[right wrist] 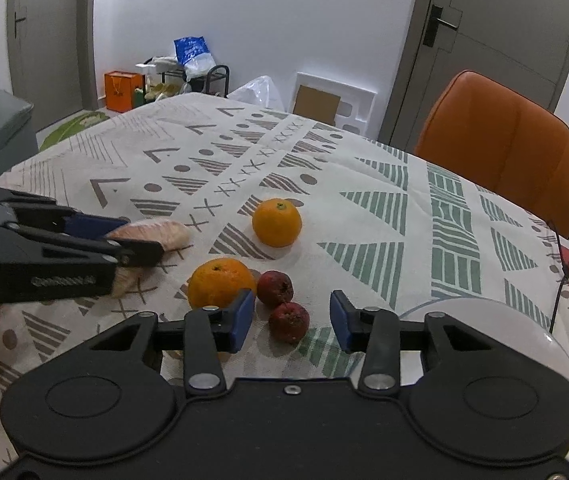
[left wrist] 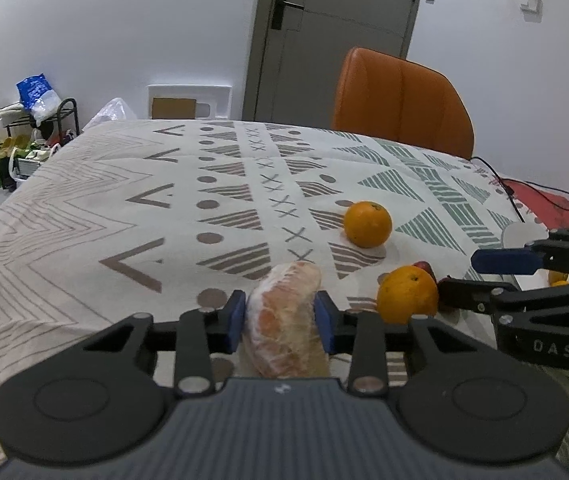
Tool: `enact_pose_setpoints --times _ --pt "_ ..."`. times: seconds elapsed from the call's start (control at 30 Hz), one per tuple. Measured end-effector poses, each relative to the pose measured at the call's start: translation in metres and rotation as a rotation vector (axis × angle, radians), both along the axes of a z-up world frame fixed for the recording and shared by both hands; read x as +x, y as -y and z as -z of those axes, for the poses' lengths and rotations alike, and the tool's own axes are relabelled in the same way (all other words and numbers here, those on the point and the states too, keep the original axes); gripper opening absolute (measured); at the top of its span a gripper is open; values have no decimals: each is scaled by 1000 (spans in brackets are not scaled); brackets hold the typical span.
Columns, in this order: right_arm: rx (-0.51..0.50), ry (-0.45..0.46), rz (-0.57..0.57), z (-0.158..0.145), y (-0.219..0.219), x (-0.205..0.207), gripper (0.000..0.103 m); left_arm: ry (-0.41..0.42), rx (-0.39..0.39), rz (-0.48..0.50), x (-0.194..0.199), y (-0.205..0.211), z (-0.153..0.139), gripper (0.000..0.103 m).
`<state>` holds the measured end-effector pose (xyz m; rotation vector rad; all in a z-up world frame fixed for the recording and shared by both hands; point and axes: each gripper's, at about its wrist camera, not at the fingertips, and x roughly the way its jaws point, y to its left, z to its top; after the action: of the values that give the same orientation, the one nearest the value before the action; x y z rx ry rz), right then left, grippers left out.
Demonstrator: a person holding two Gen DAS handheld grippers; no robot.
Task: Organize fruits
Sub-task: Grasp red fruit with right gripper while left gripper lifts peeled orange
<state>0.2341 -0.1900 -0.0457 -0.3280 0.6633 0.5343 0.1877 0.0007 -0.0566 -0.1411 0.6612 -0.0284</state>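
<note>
Left wrist view: the left tool (left wrist: pixel 280 318) is clamping a peeled, film-wrapped citrus segment (left wrist: pixel 284 320) between its blue pads, just above the patterned desk (left wrist: pixel 104 200). The segment's long axis is running from 6 o'clock up toward 12 o'clock, its rounded tip pointing away from the camera and slightly toward 1 o'clock. One orange (left wrist: pixel 367 224) is sitting at 2 o'clock from the segment; a second orange (left wrist: pixel 406 300) is lying at 3 o'clock, just beside the right tool (left wrist: pixel 480 276), whose black body is showing the letters "OAS".

Right wrist view: the right tool (right wrist: pixel 290 322) is standing narrowly parted over the desk with nothing pressed between its pads; a dark red fruit (right wrist: pixel 289 322) is lying in the gap and another red fruit (right wrist: pixel 275 288) is sitting at 11 o'clock from it, touching the near orange (right wrist: pixel 220 282). The far orange (right wrist: pixel 277 222) is resting at 12 o'clock. At 9 o'clock the left tool is bearing small pale lettering, too blurred to read. An orange chair (right wrist: pixel 508 148) is standing at 2 o'clock.
</note>
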Motion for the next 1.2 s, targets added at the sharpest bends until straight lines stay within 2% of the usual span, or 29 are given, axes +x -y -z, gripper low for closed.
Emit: enact_pose_setpoints --times 0.33,0.43,0.5,0.57,0.97,1.2 --pt "-107 -49 2 10 -14 8 35 33 -49 -15 -13 -23 -12 36" --pt "-119 -54 11 12 -17 6 30 36 -51 -18 -14 -28 -14 36" --pt "-110 -56 22 13 -17 5 22 35 -36 -9 -15 -27 -15 36" --pt "-106 -45 33 12 -17 3 22 37 -29 -11 -17 -26 -18 36" --pt "88 41 125 -18 8 -22 22 90 4 -3 -38 -13 -39 36" --pt "144 69 147 -28 24 -40 22 112 12 14 -47 1 -47 36"
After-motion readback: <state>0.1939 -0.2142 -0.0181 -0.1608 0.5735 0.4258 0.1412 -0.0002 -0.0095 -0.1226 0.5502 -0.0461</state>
